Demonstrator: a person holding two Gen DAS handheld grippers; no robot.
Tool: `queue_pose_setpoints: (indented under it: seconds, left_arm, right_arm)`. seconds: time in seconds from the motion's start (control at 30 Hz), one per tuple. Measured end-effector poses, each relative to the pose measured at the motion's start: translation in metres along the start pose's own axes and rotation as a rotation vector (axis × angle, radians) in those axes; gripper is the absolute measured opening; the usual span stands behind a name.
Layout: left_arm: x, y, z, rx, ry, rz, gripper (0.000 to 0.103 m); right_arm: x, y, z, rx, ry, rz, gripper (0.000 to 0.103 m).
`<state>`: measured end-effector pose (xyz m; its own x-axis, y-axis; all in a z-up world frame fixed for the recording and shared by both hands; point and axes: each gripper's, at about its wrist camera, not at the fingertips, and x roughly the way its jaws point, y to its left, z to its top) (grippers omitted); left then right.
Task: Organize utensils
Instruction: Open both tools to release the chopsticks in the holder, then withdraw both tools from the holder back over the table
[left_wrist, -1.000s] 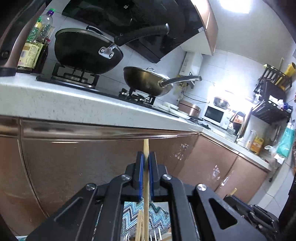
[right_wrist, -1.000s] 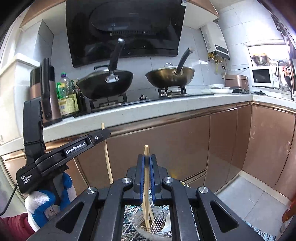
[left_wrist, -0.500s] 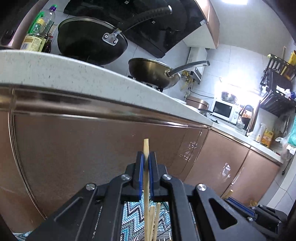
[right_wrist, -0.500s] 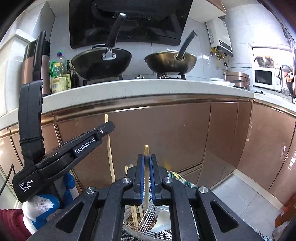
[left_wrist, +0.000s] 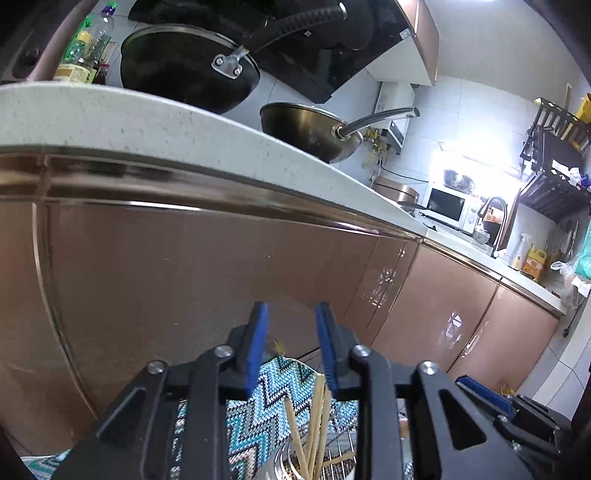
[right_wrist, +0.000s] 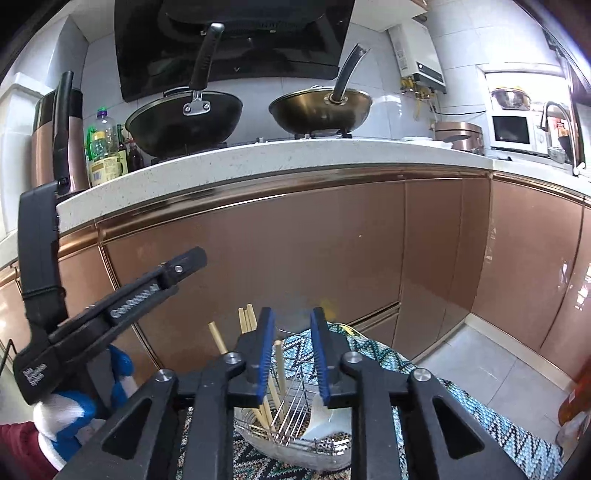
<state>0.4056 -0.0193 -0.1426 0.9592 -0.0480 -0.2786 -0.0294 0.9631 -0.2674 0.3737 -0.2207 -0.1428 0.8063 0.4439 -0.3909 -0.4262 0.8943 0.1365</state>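
Note:
My left gripper (left_wrist: 291, 325) has its jaws opening, and nothing is pressed between the blue pads. Several wooden chopsticks (left_wrist: 314, 424) stand loose just below it in a metal utensil holder (left_wrist: 284, 461). My right gripper (right_wrist: 292, 332) also has its jaws opening. One chopstick (right_wrist: 279, 365) stands free between its pads, close to the left one. Beneath it is the wire utensil holder (right_wrist: 291, 417), which contains more chopsticks (right_wrist: 247, 319) and a white spoon (right_wrist: 325, 417). In the right wrist view the left gripper (right_wrist: 184, 262) shows at the left, held by a gloved hand (right_wrist: 74, 413).
The holder stands on a zigzag-patterned cloth (right_wrist: 461, 406). Close behind are brown cabinet doors (right_wrist: 295, 240) under a pale countertop (right_wrist: 295, 155). On the stove sit a black wok (right_wrist: 184, 118) and a brass-coloured wok (right_wrist: 321, 110). Tiled floor (right_wrist: 498, 369) lies to the right.
Both grippers sank toward the holder and their jaws parted. Each let go of the chopstick it was holding, and both chopsticks now stand in the holder.

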Motion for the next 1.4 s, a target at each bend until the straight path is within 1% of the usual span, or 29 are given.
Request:
queue_pose_setpoints:
  seconds: [0.07,0.13,0.2,0.27,0.33,0.4,0.47,0.63,0.7,0.73,0.77,0.8,0.93,1.07,1.27,1.4]
  left_arm:
    - [-0.011,-0.001,0.004,0.009,0.010,0.007,0.034]
    - [-0.025,-0.003,0.008,0.025,0.017,0.012,0.036]
    - [-0.041,-0.007,0.012,0.055,0.016,0.031,0.039]
    - [-0.059,-0.011,0.014,0.083,0.015,0.041,0.039]
    - [-0.076,-0.014,0.016,0.106,0.013,0.054,0.039]
    - [-0.095,-0.016,0.018,0.125,0.004,0.065,0.040]
    - [-0.113,-0.017,0.019,0.136,-0.001,0.080,0.042]
    - [-0.151,-0.017,0.021,0.156,-0.004,0.091,0.045]
    - [-0.164,-0.015,0.019,0.163,-0.010,0.102,0.051]
    - [-0.170,-0.013,0.018,0.165,-0.012,0.105,0.051]
    - [-0.177,-0.013,0.016,0.167,-0.012,0.109,0.052]
    - [-0.182,-0.011,0.015,0.168,-0.010,0.110,0.052]
    - [-0.202,-0.008,0.009,0.187,-0.002,0.127,0.055]
    - [-0.217,-0.004,0.003,0.197,0.002,0.142,0.060]
    - [-0.235,0.004,0.000,0.195,-0.003,0.171,0.064]
    - [-0.246,0.009,0.002,0.192,-0.001,0.166,0.066]
  right_arm:
    - [-0.009,0.002,0.002,0.003,-0.007,-0.007,0.023]
    - [-0.021,0.006,0.004,0.004,-0.019,-0.018,0.027]
    - [-0.032,0.011,0.005,0.003,-0.027,-0.024,0.034]
    - [-0.045,0.017,0.006,-0.003,-0.036,-0.032,0.037]
    - [-0.059,0.024,0.005,-0.012,-0.042,-0.039,0.038]
    - [-0.071,0.030,0.004,-0.016,-0.046,-0.044,0.042]
    - [-0.082,0.036,0.003,-0.018,-0.051,-0.049,0.044]
    - [-0.113,0.051,-0.001,-0.026,-0.059,-0.060,0.044]
    - [-0.124,0.055,-0.004,-0.025,-0.063,-0.061,0.044]
    - [-0.130,0.057,-0.006,-0.025,-0.064,-0.064,0.045]
    - [-0.134,0.060,-0.008,-0.026,-0.063,-0.068,0.048]
    - [-0.138,0.062,-0.010,-0.027,-0.063,-0.073,0.051]
    - [-0.154,0.068,-0.018,-0.026,-0.062,-0.083,0.055]
    - [-0.172,0.072,-0.023,-0.020,-0.074,-0.095,0.062]
    - [-0.198,0.076,-0.027,-0.013,-0.093,-0.114,0.064]
    - [-0.213,0.081,-0.028,-0.011,-0.106,-0.120,0.064]
